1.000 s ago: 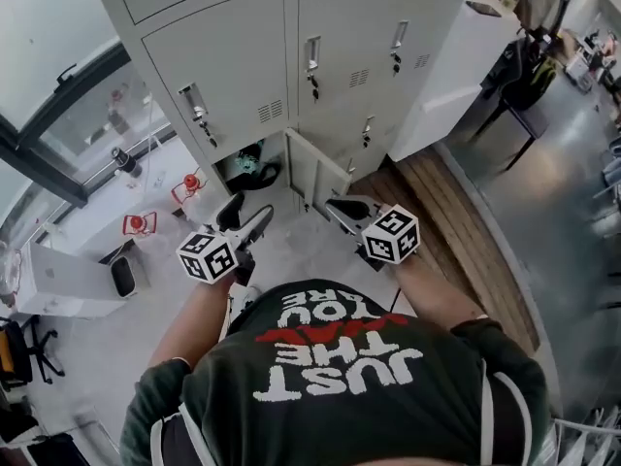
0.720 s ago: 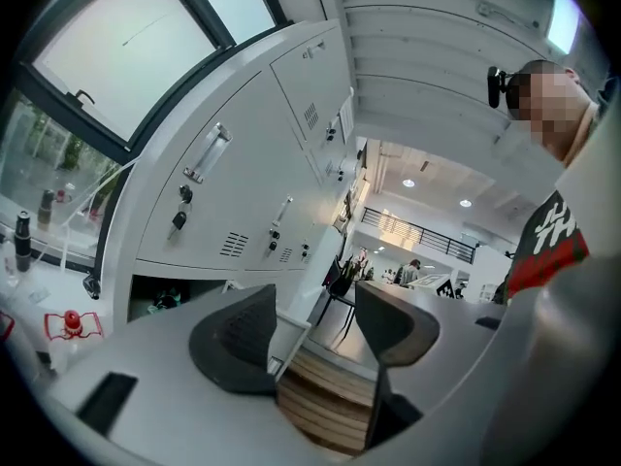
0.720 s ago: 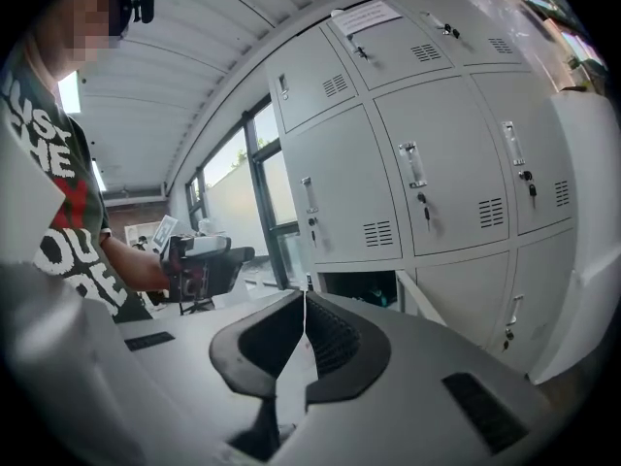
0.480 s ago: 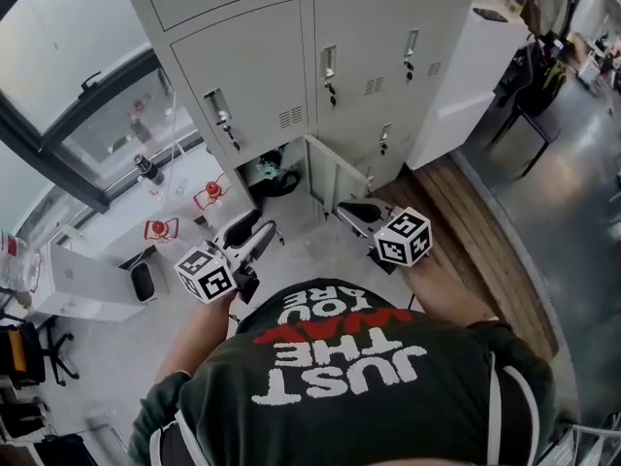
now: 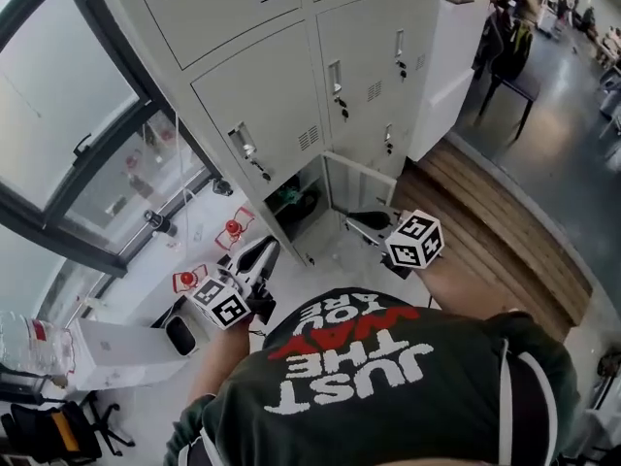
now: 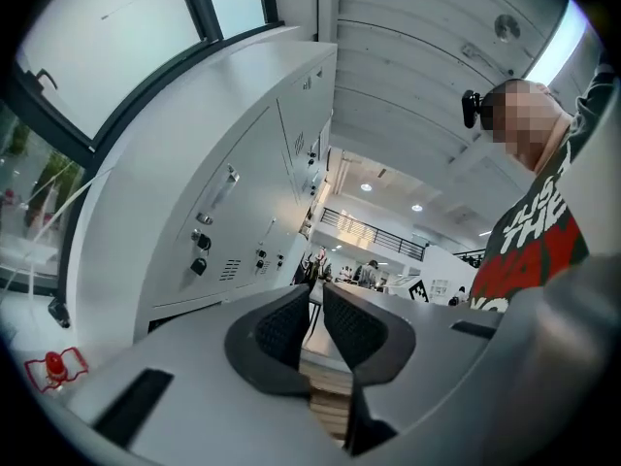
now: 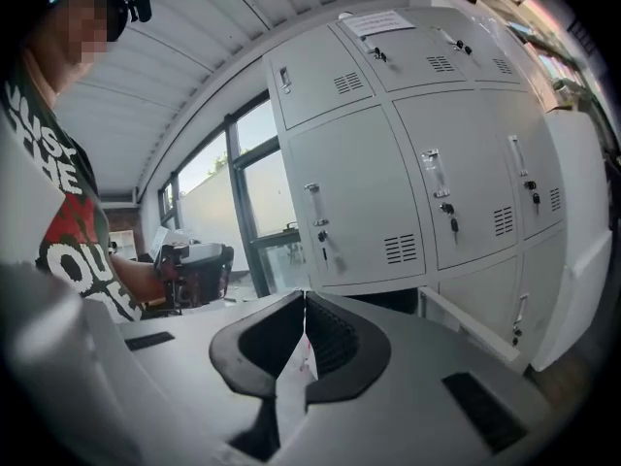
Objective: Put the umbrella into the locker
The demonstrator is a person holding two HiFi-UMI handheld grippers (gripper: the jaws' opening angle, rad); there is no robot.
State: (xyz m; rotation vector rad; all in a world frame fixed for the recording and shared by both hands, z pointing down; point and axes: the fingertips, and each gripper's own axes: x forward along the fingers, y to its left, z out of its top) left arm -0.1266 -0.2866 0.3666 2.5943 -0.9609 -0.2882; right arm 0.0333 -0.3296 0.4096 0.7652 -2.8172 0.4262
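Seeing umbrella (image 5: 291,200) inside open bottom locker (image 5: 320,188). Left gripper (image 5: 268,250) jaws just closing, narrow gap, empty; right gripper (image 5: 353,219) pinched together, empty. I'd push door (image 5: 361,184) closed by free edge, slowly.

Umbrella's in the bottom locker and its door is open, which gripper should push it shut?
Right, probably. The right gripper sits just below the open door, jaws shut and empty. The left gripper, its empty jaws just closing, is farther from that door.
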